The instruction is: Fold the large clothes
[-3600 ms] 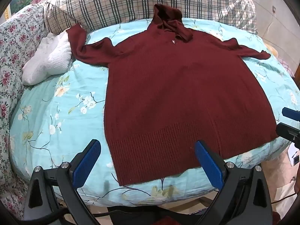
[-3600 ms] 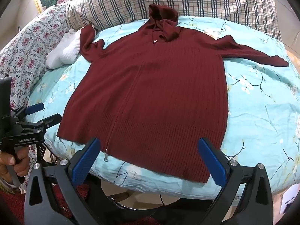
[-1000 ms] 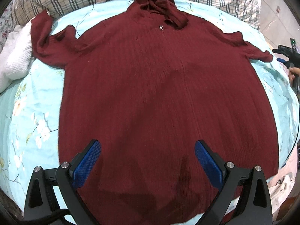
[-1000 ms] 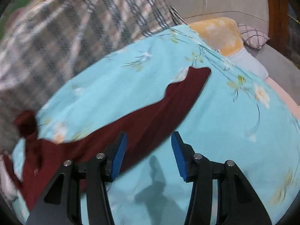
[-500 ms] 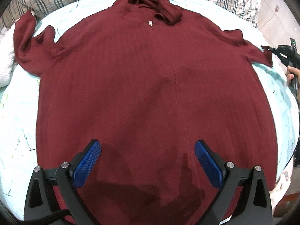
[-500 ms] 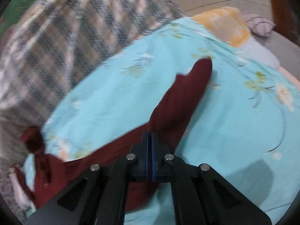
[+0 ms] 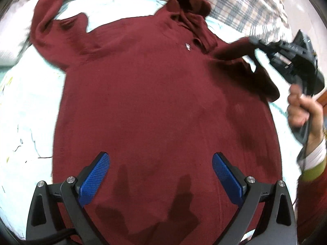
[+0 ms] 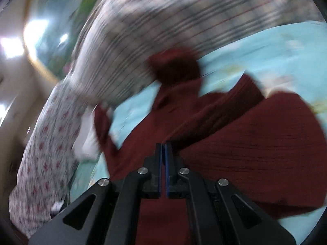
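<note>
The right gripper (image 8: pixel 163 149), clamped on the dark red knitted hoodie's (image 7: pixel 159 102) sleeve (image 7: pixel 231 51), should be carried flat across centre frame; the left gripper (image 7: pixel 159 175) is held wide open, empty.

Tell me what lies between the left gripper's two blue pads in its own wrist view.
Only the maroon hooded sweater: in the left wrist view its lower body fills the whole gap of the open left gripper, with the fingers' shadows on the knit. Nothing else lies there.
</note>
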Demonstrator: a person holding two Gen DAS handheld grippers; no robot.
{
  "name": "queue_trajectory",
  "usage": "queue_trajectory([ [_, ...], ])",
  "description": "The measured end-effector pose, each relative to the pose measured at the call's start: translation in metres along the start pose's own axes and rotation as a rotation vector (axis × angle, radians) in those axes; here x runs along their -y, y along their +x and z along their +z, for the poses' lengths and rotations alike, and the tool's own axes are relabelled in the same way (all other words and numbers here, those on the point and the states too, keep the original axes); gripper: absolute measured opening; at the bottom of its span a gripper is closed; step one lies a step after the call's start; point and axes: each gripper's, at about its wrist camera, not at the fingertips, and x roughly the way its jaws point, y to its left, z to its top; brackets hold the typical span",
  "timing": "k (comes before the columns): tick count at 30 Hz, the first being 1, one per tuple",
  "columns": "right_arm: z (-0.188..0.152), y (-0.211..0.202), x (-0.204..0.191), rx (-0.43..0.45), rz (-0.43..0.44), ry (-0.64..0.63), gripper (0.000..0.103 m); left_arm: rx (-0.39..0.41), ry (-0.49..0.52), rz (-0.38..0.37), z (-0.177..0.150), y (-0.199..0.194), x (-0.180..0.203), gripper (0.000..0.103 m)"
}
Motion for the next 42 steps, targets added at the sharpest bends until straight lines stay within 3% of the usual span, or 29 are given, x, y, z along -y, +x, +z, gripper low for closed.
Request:
queue_trajectory([
  [4, -0.035, 0.05, -0.029, -0.162, 0.037, -0.062, 0.003, 0.008, -0.045, -0.036, 0.004, -0.006, -0.025, 0.1],
  [5, -0.047, 0.061, -0.031, -0.217, 0.028, -0.068, 0.004, 0.011, -0.052, -0.043, 0.008, -0.005, -0.03, 0.1],
  [8, -0.062, 0.066, -0.02, -0.271, -0.027, -0.026, 0.006, 0.001, -0.045, -0.067, 0.023, 0.004, -0.035, 0.101],
  [13, -0.071, 0.025, 0.01, -0.211, -0.082, 0.028, 0.006, -0.014, -0.019, -0.144, 0.068, 0.029, -0.02, 0.101],
  [17, -0.068, -0.016, 0.031, -0.109, -0.191, 0.08, 0.007, -0.01, 0.133, -0.148, 0.113, 0.058, 0.036, 0.101],
  [19, -0.065, -0.037, 0.047, -0.055, -0.233, 0.115, 0.007, -0.018, 0.214, -0.114, 0.128, 0.078, 0.064, 0.101],
  [21, -0.062, -0.047, 0.057, -0.027, -0.269, 0.144, 0.007, -0.012, 0.315, 0.003, 0.144, 0.105, 0.096, 0.1],
  [22, -0.061, -0.049, 0.062, -0.024, -0.272, 0.163, 0.007, -0.013, 0.35, 0.073, 0.149, 0.119, 0.105, 0.096],
  [23, -0.06, -0.049, 0.063, -0.023, -0.27, 0.172, 0.007, -0.016, 0.371, 0.116, 0.152, 0.129, 0.108, 0.073],
  [24, -0.059, -0.046, 0.059, -0.022, -0.269, 0.179, 0.007, -0.031, 0.391, 0.167, 0.156, 0.143, 0.11, 0.035],
  [25, -0.059, -0.05, 0.058, -0.02, -0.264, 0.18, 0.007, -0.046, 0.384, 0.169, 0.158, 0.149, 0.106, 0.021],
  [27, -0.062, -0.056, 0.054, -0.015, -0.253, 0.173, 0.007, 0.005, 0.346, 0.105, 0.159, 0.135, 0.088, 0.013],
  [29, -0.063, -0.061, 0.048, -0.005, -0.249, 0.163, 0.007, 0.065, 0.317, 0.106, 0.156, 0.114, 0.067, 0.007],
  [31, -0.064, -0.061, 0.042, 0.004, -0.248, 0.165, 0.007, 0.105, 0.245, 0.088, 0.153, 0.093, 0.034, 0.006],
  [35, -0.066, -0.063, 0.036, 0.016, -0.231, 0.168, 0.007, 0.071, 0.138, -0.064, 0.148, 0.08, -0.012, 0.01],
  [37, -0.066, -0.062, 0.031, 0.018, -0.22, 0.165, 0.007, 0.05, 0.094, -0.119, 0.147, 0.085, -0.017, 0.027],
  [38, -0.066, -0.062, 0.029, 0.019, -0.217, 0.163, 0.007, 0.036, 0.062, -0.153, 0.147, 0.088, -0.02, 0.045],
  [42, -0.064, -0.068, 0.017, 0.033, -0.231, 0.138, 0.007, 0.058, -0.014, -0.297, 0.154, 0.085, -0.008, 0.068],
])
